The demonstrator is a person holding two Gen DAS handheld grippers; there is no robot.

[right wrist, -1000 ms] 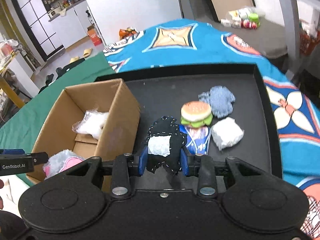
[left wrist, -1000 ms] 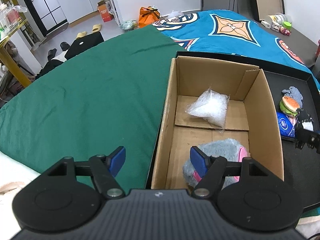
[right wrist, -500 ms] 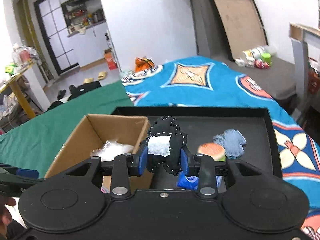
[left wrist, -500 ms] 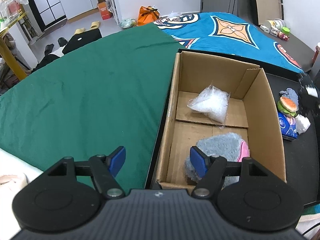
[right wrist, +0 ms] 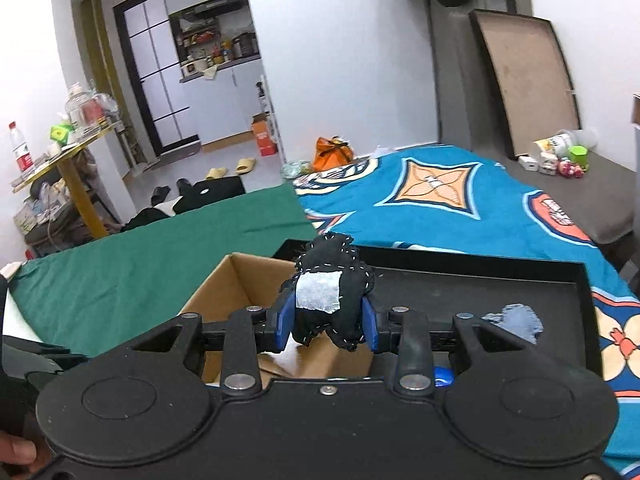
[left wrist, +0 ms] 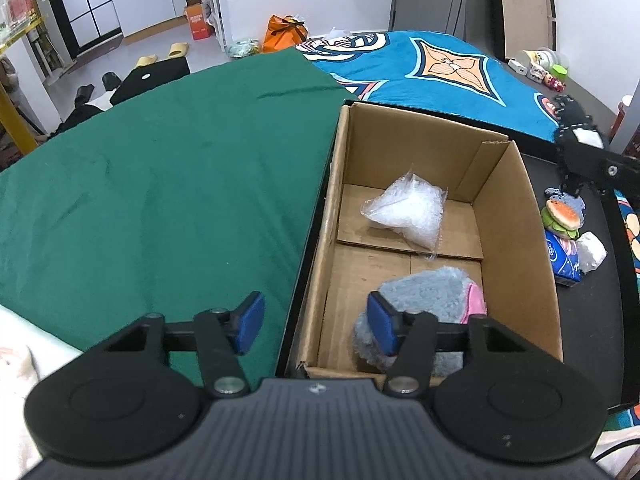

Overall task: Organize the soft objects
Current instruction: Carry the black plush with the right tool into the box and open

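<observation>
1. Above the far corner of the cardboard box [right wrist: 240, 280]: right hand-held gripper [right wrist: 327, 320], pads pinching a black stitched pouch [right wrist: 332, 304] with a white patch. Pouch is airborne, over the black tray [right wrist: 480, 284] edge rather than squarely over the box mouth. Risk: released here, it may strike the box rim and fall back on the tray or onto the green cover [left wrist: 160, 184].
2. Grip sits low on the pouch; the upper part stands free above the pads. Risk: soft stuffing may squeeze out of the pinch during a swing.
3. Near end of the box: left hand-held gripper [left wrist: 316, 324], jaws spread and empty, recently narrowed, nothing between them but the box wall below. One pad hangs over the grey plush [left wrist: 424, 292] already in the box. Risk: the two tools could collide if both enter.
4. Clear plastic bag [left wrist: 404, 212] in the far half. Risk: a dropped pouch may land on it.
5. Still on tray: burger toy [left wrist: 562, 216], tissue pack [left wrist: 562, 258], white lump [left wrist: 592, 250], blue-grey cloth [right wrist: 516, 320].
</observation>
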